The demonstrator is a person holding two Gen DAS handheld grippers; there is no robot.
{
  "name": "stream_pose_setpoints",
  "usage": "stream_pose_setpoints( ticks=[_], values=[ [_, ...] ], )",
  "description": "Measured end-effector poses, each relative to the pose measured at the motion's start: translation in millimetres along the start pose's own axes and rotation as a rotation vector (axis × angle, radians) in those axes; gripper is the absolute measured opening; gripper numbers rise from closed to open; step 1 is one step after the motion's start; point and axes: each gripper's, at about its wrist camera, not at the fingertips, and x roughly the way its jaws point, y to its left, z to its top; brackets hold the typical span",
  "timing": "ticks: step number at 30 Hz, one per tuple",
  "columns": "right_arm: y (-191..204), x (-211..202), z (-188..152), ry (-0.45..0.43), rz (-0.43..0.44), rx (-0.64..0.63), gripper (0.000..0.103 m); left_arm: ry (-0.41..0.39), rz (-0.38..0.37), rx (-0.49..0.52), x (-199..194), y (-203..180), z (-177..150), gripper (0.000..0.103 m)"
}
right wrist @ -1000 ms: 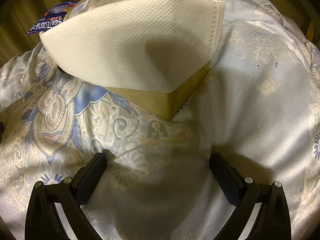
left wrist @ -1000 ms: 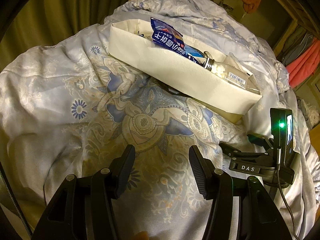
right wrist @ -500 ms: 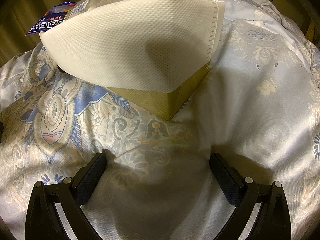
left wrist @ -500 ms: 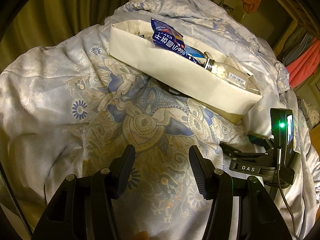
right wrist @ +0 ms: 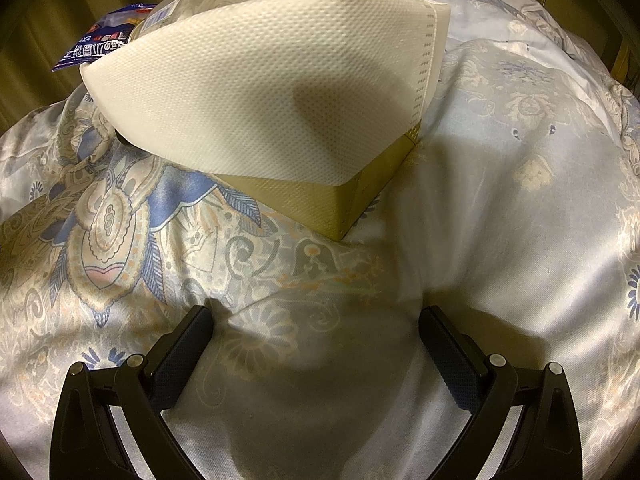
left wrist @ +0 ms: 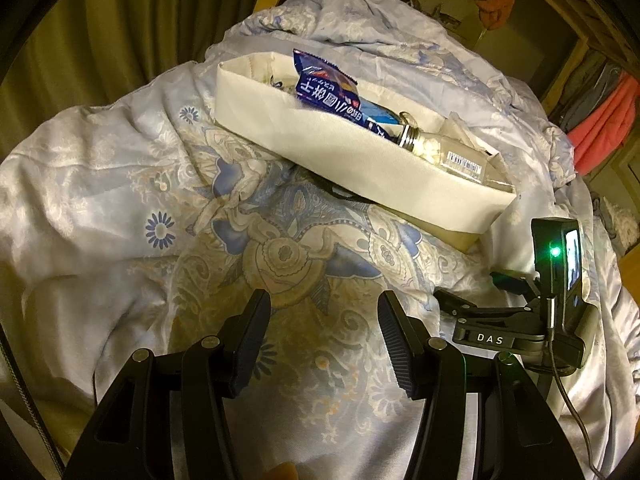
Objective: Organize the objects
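Note:
A long white fabric bin (left wrist: 352,160) lies on a floral quilt (left wrist: 120,184). Inside it rest a blue snack packet (left wrist: 324,94) and a clear glass jar (left wrist: 444,152) with a metal neck. My left gripper (left wrist: 324,320) hovers open over the quilt, well short of the bin, with nothing between its fingers. In the right wrist view the same bin (right wrist: 260,92) fills the upper middle, its tan base (right wrist: 344,208) showing at the near corner. The snack packet (right wrist: 96,46) pokes out at its far left. My right gripper (right wrist: 316,336) is wide open and empty, low over the quilt.
The other hand-held gripper's body (left wrist: 528,324), with a green light and small screen, lies right of my left gripper. Olive curtains (left wrist: 100,32) hang behind the bed. Red and grey clothes (left wrist: 600,116) hang at far right. A fingertip (left wrist: 280,472) shows at the bottom edge.

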Motion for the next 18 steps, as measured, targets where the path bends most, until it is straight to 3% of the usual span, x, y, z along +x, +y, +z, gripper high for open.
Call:
stream_pose_setpoints(
  ticks=[11,18],
  values=[
    [1,-2,-9,0.000,-0.002,0.002,0.103,-0.023,0.021,0.000,-8,0,0,0.054],
    [5,-4,-14,-0.001,-0.002,0.005,0.103,-0.113,0.014,-0.085,-32,17,4,0.054]
  ],
)
